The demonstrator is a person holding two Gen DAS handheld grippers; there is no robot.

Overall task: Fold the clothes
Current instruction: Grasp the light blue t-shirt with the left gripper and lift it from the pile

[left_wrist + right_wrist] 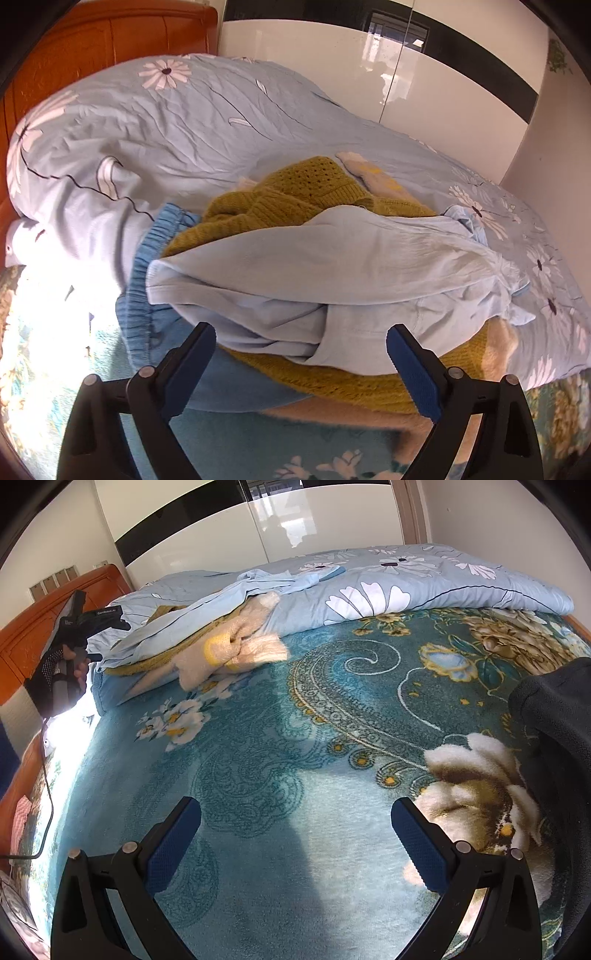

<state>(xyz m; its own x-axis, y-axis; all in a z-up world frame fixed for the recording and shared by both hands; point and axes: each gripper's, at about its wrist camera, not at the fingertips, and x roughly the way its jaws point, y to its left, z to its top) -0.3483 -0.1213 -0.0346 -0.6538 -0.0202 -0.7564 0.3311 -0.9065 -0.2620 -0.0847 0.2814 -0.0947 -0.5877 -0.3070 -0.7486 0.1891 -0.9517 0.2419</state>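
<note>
A pile of clothes lies on the bed. In the left wrist view a pale blue garment (332, 266) lies on top, over a mustard knit sweater (295, 199), blue pants with an elastic waistband (147, 280) and a cream fuzzy garment (373, 177). My left gripper (301, 345) is open, its blue pads just in front of the pale blue garment's edge, holding nothing. In the right wrist view the pile (207, 635) lies far left. My right gripper (295, 821) is open and empty over the teal floral blanket (258, 760).
A light blue daisy-print duvet (166, 122) is bunched behind the pile. An orange wooden headboard (92, 40) stands at the left. A dark garment (554, 716) lies at the right edge. A glossy white wardrobe (221, 535) stands beyond the bed.
</note>
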